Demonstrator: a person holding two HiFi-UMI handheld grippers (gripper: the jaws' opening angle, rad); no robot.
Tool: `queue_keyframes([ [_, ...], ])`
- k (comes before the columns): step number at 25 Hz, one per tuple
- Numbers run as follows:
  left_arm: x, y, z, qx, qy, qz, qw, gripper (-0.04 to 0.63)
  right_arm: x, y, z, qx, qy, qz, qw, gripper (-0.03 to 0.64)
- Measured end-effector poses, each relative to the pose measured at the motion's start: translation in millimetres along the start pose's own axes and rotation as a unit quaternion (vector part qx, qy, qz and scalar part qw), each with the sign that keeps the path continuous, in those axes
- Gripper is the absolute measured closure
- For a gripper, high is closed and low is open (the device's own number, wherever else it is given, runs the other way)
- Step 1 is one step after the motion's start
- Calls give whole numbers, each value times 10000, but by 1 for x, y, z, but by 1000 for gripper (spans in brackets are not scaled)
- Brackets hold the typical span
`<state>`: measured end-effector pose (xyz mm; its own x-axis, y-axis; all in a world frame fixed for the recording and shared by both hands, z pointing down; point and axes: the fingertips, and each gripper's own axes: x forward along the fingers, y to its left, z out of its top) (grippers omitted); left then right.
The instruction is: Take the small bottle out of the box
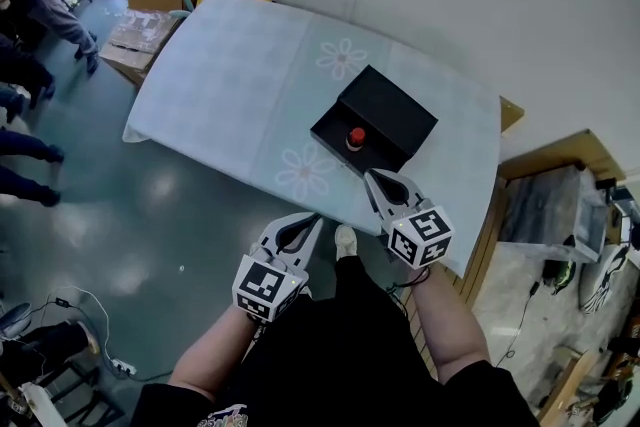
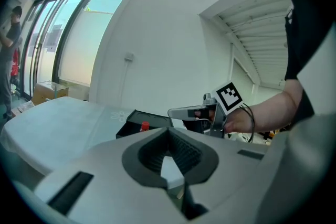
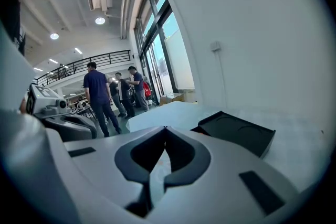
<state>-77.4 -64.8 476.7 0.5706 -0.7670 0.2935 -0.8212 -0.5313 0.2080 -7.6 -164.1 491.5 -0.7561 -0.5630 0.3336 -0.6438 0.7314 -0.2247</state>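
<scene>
Bench (image 1: 230, 75) draped in a pale flowered cloth, with grey floor around it. Left gripper (image 1: 312, 219): jaws together, empty, short of the bench's near edge. Small bottle (image 1: 355, 137): red cap uppermost, apparently upright, in the near corner of the black box (image 1: 395, 115), ahead of both grippers. Right gripper (image 1: 372, 177): jaws together, empty, at the bench edge just before the box; the nearer of the two.

Small bottle (image 1: 355, 137) (red cap), upright, inside open black box (image 1: 395, 111)
</scene>
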Motion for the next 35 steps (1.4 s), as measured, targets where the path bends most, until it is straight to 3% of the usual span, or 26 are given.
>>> queue_keyframes([
  [9, 31, 8, 1, -85, 113, 212, 9997, 568, 38, -47, -15, -564, 527, -18, 9970, 591],
  [16, 45, 18, -5, -301, 225, 417, 9984, 568, 72, -69, -29, -963, 952, 43, 9908, 493],
  [25, 54, 28, -17, -560, 333, 614, 9960, 568, 104, -80, -48, -1597, 1402, 216, 9769, 439],
  [35, 59, 30, -23, -669, 410, 692, 9945, 568, 120, -79, -65, -1921, 1674, 438, 9660, 434],
])
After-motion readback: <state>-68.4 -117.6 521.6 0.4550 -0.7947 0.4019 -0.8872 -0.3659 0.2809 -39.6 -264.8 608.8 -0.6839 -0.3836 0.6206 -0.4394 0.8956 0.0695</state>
